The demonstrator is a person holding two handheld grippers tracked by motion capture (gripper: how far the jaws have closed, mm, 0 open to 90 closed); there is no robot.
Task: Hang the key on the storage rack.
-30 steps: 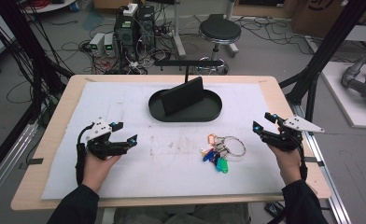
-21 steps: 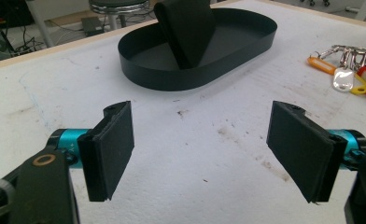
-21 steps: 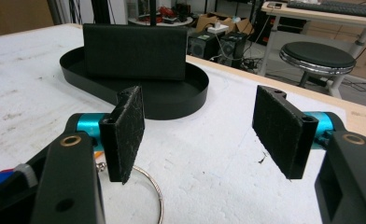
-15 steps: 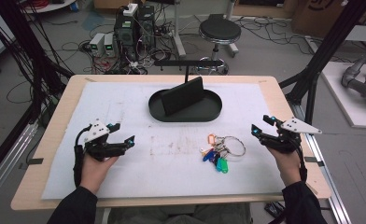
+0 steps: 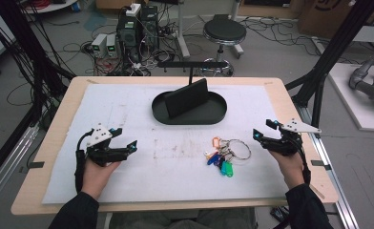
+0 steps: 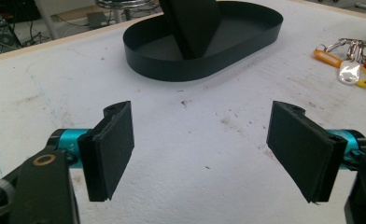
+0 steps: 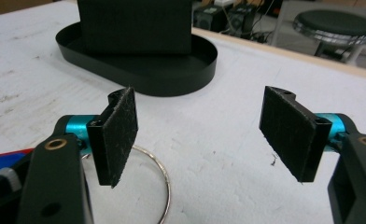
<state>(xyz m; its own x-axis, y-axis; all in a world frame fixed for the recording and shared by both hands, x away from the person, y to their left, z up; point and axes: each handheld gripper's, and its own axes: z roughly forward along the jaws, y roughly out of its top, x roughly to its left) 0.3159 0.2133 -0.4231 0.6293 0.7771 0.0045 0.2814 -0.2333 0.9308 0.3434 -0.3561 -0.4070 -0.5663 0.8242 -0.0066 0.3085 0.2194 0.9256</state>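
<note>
Key bunch (image 5: 225,155) left of right gripper's (image 5: 264,132) jaws

A black oval tray (image 5: 189,114) with a black upright panel (image 5: 186,98) sits at twelve o'clock on a white, brown-smudged mat (image 5: 128,119) over a pale wood table (image 5: 66,100). At about four o'clock from the tray, the bunch of keys (image 5: 222,155) shows orange, red, blue, green and teal tags on silver metal rings. The left gripper (image 5: 126,149) and right gripper (image 5: 264,130) are black with teal-blue metal sleeves behind matte black pads (image 6: 111,147), each topped by a light grey plate.
</note>
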